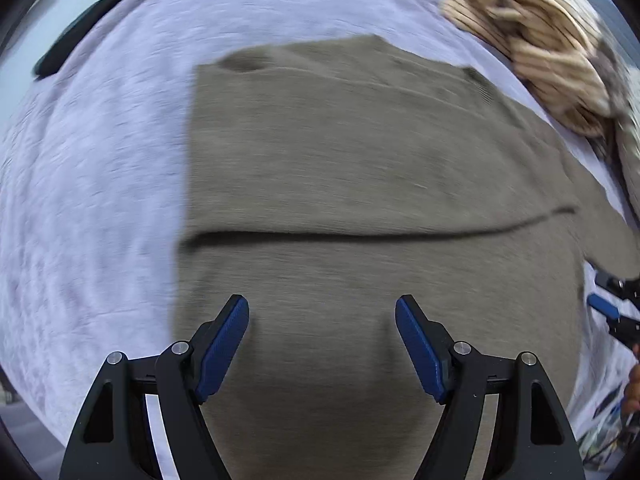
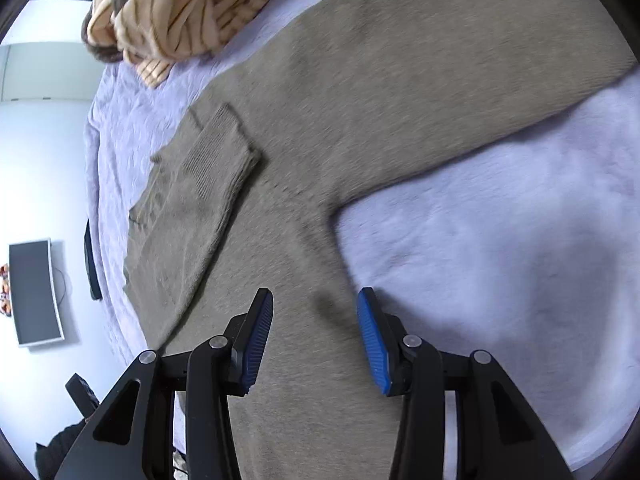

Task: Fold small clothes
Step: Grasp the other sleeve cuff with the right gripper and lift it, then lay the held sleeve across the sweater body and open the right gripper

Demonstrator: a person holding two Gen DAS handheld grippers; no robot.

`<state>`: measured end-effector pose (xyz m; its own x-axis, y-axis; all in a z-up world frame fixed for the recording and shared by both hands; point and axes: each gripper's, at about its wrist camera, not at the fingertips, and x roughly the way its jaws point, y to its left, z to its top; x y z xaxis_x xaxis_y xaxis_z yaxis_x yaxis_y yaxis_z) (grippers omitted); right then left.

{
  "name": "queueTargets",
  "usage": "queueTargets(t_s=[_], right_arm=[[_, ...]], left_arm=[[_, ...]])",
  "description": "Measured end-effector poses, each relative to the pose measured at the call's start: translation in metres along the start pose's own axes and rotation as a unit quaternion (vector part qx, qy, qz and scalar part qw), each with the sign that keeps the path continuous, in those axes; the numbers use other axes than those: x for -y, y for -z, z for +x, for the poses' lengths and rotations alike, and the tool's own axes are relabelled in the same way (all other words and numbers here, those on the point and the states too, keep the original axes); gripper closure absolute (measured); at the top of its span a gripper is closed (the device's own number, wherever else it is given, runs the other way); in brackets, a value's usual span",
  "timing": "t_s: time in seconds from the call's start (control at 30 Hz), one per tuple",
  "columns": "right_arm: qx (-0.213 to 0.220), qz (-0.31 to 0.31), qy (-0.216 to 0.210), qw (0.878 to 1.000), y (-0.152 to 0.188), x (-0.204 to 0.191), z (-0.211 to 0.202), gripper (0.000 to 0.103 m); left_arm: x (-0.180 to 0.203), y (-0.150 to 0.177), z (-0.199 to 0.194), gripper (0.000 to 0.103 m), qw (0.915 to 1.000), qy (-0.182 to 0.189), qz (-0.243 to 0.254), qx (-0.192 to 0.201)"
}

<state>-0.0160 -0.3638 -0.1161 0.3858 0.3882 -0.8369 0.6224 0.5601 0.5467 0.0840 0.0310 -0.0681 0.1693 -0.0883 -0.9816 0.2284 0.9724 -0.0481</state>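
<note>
A lavender blanket [image 2: 500,220] covers the surface. On it lies the taupe knit sweater [image 2: 360,80], one sleeve folded across its body, the other stretching out of frame. Beyond the sweater sits a blurred heap of striped cream clothes [image 2: 180,12]. The left gripper [image 1: 322,312] and right gripper [image 2: 316,304] hover spread above the sweater, empty.

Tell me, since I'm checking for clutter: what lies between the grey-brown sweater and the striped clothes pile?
Only bare lilac bedspread separates the sweater from the striped pile, in the right wrist view.
</note>
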Motion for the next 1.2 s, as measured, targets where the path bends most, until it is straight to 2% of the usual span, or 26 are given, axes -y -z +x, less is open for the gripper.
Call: queueTargets(t_s=[0.1, 0.23, 0.33, 0.5, 0.7, 0.83, 0.9, 0.97, 1.03, 1.1, 1.2], right_arm=[[0.028, 0.023, 0.003, 0.999, -0.011, 0.022, -0.017, 0.055], [0.082, 0.077, 0.002, 0.994, -0.028, 0.071, -0.047, 0.055], [0.135, 0.123, 0.014, 0.983, -0.041, 0.108, -0.07, 0.055], [0.203, 0.185, -0.006, 0.961, -0.061, 0.155, -0.097, 0.055], [0.233, 0.222, -0.032, 0.946, -0.084, 0.185, -0.114, 0.055], [0.224, 0.224, -0.052, 0.947, -0.095, 0.181, -0.116, 0.058], [0.214, 0.211, -0.059, 0.952, -0.097, 0.177, -0.118, 0.086], [0.21, 0.193, -0.069, 0.956, -0.097, 0.168, -0.121, 0.093], [0.212, 0.17, -0.084, 0.959, -0.099, 0.155, -0.123, 0.095], [0.213, 0.153, -0.104, 0.959, -0.102, 0.141, -0.125, 0.095], [0.213, 0.115, -0.142, 0.96, -0.104, 0.114, -0.131, 0.095]], left_arm=[[0.038, 0.0, 0.003, 0.027, 0.9993, 0.019, 0.03, -0.008], [0.085, -0.002, 0.009, 0.027, 0.9969, 0.039, 0.066, -0.017], [0.117, -0.009, 0.015, 0.027, 0.9947, 0.052, 0.087, -0.018], [0.166, -0.026, 0.025, 0.027, 0.9913, 0.07, 0.11, -0.015], [0.219, -0.051, 0.039, 0.027, 0.9861, 0.092, 0.138, 0.0], [0.25, -0.065, 0.048, 0.027, 0.9838, 0.106, 0.144, 0.007], [0.264, -0.069, 0.055, 0.027, 0.9835, 0.105, 0.147, 0.009], [0.269, -0.07, 0.064, 0.027, 0.9837, 0.104, 0.147, 0.002], [0.279, -0.069, 0.079, 0.027, 0.9831, 0.084, 0.162, -0.013], [0.286, -0.064, 0.086, 0.026, 0.9791, 0.063, 0.193, -0.011], [0.284, -0.066, 0.079, 0.026, 0.9768, 0.071, 0.202, -0.008]])
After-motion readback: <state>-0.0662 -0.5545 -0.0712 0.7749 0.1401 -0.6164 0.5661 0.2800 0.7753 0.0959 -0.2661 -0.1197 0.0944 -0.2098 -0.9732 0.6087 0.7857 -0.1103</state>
